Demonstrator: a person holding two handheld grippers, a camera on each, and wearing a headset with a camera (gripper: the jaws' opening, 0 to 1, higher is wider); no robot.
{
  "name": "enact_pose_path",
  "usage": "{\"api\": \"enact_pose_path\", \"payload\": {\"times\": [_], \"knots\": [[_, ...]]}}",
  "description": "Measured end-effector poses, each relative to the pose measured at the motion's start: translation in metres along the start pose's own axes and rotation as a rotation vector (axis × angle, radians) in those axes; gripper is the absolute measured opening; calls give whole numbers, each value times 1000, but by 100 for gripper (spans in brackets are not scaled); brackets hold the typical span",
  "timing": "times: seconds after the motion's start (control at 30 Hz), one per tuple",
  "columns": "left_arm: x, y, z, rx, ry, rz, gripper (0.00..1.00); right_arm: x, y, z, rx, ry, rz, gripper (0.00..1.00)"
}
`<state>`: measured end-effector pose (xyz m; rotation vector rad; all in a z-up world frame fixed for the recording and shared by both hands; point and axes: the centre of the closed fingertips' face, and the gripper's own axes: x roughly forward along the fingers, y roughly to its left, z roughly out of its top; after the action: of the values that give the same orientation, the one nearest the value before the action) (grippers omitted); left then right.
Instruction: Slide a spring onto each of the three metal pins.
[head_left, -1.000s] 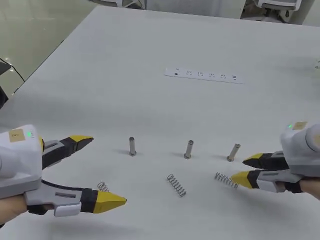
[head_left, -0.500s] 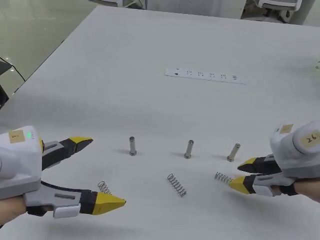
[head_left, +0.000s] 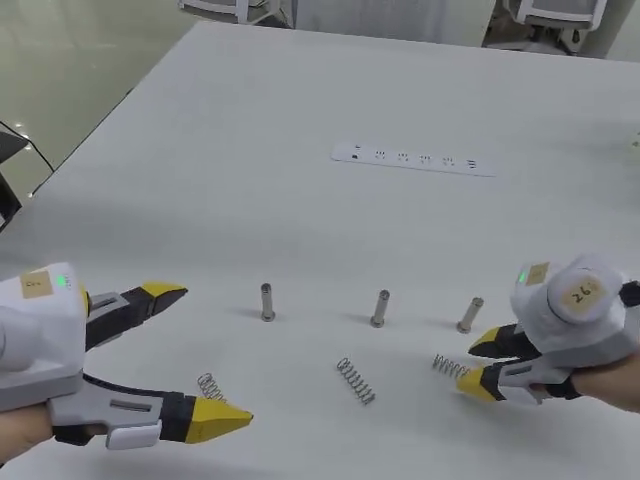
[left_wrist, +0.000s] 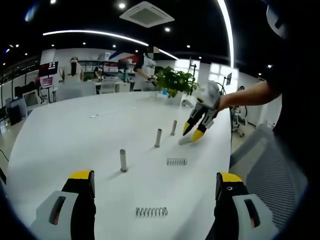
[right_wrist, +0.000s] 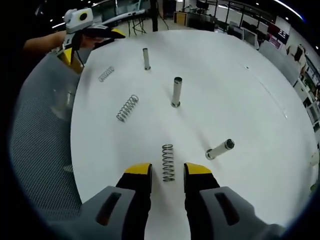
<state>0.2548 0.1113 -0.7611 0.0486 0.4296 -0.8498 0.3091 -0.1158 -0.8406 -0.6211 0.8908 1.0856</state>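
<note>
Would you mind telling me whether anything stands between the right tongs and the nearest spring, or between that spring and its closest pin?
Nothing visible does. The open right tongs straddle the near end of the spring, and no object lies on the white table between the spring and the closest pin.

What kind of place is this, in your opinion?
Probably an open-plan office or lab: a large white table with a power strip, desks with monitors behind, a potted plant and a ceiling air-conditioning vent.
</note>
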Motion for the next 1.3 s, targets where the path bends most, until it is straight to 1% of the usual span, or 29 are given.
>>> {"api": "enact_pose_path", "payload": {"times": [0.13,0.27,0.33,0.4,0.57,0.67,0.83,0.93,1.0,1.1,1.3], "knots": [[-1,0,-1,-1,2,1,98,5,1,-3,-37,42,11,23],[-3,1,0,-3,0,4,98,9,2,-5,-54,71,20,21],[-3,1,0,-3,0,4,98,9,2,-5,-64,81,23,19],[-3,1,0,-3,0,4,98,10,2,-5,-60,86,25,17],[-3,0,-1,-2,1,2,98,11,1,-7,-55,105,32,14],[-3,1,-1,-3,-1,4,98,12,1,-9,-62,116,36,10],[-3,0,-1,-4,0,3,98,14,2,-11,-69,131,42,8],[-2,0,-1,-4,-2,1,98,14,2,-9,-80,127,42,8],[-2,-1,0,-1,-2,-2,98,13,0,-7,-88,115,32,8],[0,-3,1,1,-5,-8,98,8,1,-4,-83,104,37,8],[7,-9,4,10,-11,-29,98,-1,6,-4,-99,103,46,8]]}}
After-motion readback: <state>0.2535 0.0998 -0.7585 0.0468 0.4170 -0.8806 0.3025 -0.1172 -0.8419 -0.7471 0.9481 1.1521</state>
